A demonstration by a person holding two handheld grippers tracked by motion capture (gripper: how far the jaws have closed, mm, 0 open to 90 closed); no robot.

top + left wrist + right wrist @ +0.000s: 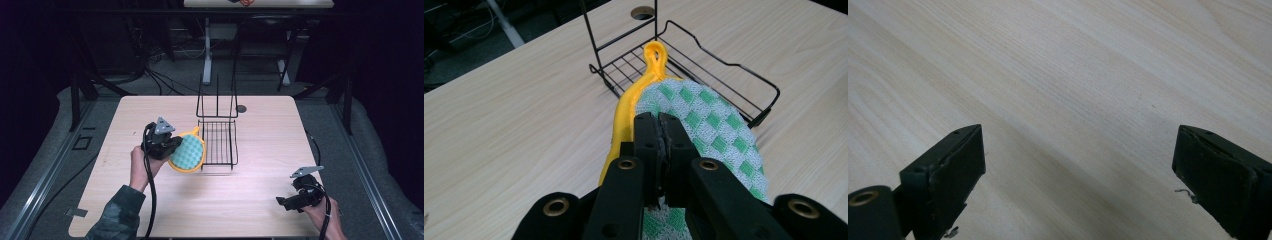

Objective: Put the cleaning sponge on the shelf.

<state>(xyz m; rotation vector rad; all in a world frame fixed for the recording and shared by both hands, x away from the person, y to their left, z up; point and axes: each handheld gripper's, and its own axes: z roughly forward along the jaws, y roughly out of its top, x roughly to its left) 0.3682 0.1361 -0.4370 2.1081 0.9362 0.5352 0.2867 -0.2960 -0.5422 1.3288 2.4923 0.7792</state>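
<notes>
A round pot holder point(187, 153) with a green-and-white check face and a yellow rim with a loop hangs in my left gripper point(167, 145), just left of a black wire rack point(218, 142). In the left gripper view the jaws are shut on the pot holder's point(704, 120) near edge, and its yellow loop points toward the wire rack point(704, 60). My left gripper point(659, 125) holds it above the table. My right gripper point(281, 202) rests low near the table's front right, and in the right gripper view its fingers point(955, 170) stand wide apart over bare wood with nothing between them.
The wooden table point(150, 110) has a small round hole point(242, 108) behind the rack. The rack's tall wire back point(216, 97) rises at its far end. Cables and table legs stand on the dark floor beyond.
</notes>
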